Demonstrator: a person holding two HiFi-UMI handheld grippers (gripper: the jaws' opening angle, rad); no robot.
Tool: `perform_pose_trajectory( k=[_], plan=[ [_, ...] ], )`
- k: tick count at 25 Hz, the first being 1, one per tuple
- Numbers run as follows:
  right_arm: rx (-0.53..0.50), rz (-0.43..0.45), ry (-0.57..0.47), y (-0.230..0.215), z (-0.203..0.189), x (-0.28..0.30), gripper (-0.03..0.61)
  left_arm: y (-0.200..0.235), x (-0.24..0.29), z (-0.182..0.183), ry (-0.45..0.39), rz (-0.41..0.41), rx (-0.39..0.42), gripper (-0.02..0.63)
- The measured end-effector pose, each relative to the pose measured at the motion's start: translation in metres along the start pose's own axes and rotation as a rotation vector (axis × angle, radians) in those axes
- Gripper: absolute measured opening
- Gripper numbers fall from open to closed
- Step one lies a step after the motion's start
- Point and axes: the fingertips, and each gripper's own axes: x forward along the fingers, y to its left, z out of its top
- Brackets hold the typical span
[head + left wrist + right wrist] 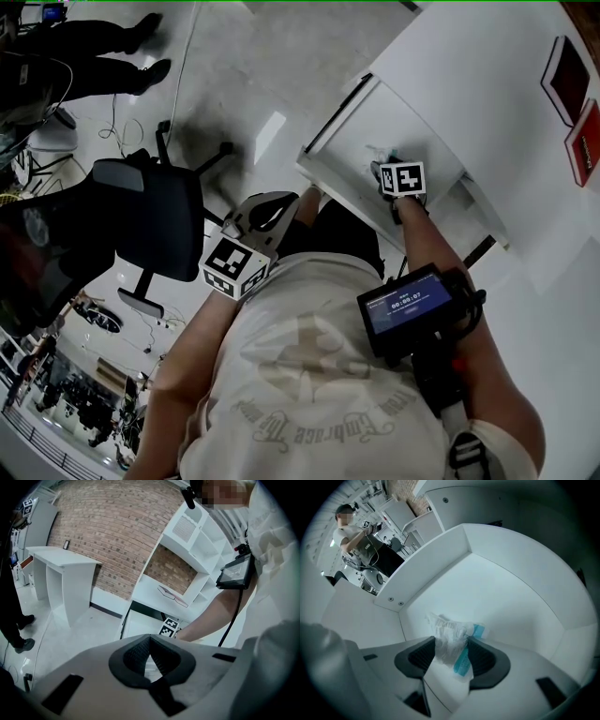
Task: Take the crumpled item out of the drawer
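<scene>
2 jaws of the right gripper [452,640] stand wide inside the drawer [429,562]. The crumpled item [447,629], a white wrapper with a blue bit, sits between them on the drawer floor, not far from 1 corner. I cannot see the jaws squeezing it yet. It looks light and puffy, so I think it could slip out or get pushed away if the jaws close on just a corner of it. It might also tear, or drop back in if it bumps a drawer wall on the way up. The left gripper [150,639] is off to the side of the drawer, close to the person's shirt, with its jaws together and nothing in them, so it could not catch a drop. I see no other thing in the drawer, so only its walls are in the way. Beside the drawer is the counter [469,56] with 2 red books [568,77] on it. A black chair [141,211] stands well away from the drawer, and another person's shoes [141,47] are farther off.
</scene>
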Motion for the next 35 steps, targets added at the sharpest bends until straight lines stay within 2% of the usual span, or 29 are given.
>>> perform_pose_trajectory(
  k=[5,7,16,22,35],
  plan=[
    [-0.023,-0.031,-0.009,-0.003,0.000,-0.029,0.168,-0.016,-0.012,0.014,-0.004,-0.003,0.001,0.020],
    [-0.027,-0.034,-0.015,-0.003,-0.002,-0.041,0.158,-0.024,-0.016,0.020,-0.007,-0.007,0.005,0.020],
    [-0.029,-0.011,-0.049,0.000,-0.008,-0.031,0.135,-0.027,-0.003,0.011,-0.011,-0.013,0.034,0.020],
    [-0.069,-0.005,-0.077,0.006,0.003,-0.033,0.130,-0.023,0.001,0.017,-0.020,-0.022,0.057,0.020],
    [-0.079,0.012,-0.135,0.012,0.010,-0.033,0.129,-0.015,0.017,0.021,-0.028,-0.061,0.102,0.020]
  ],
)
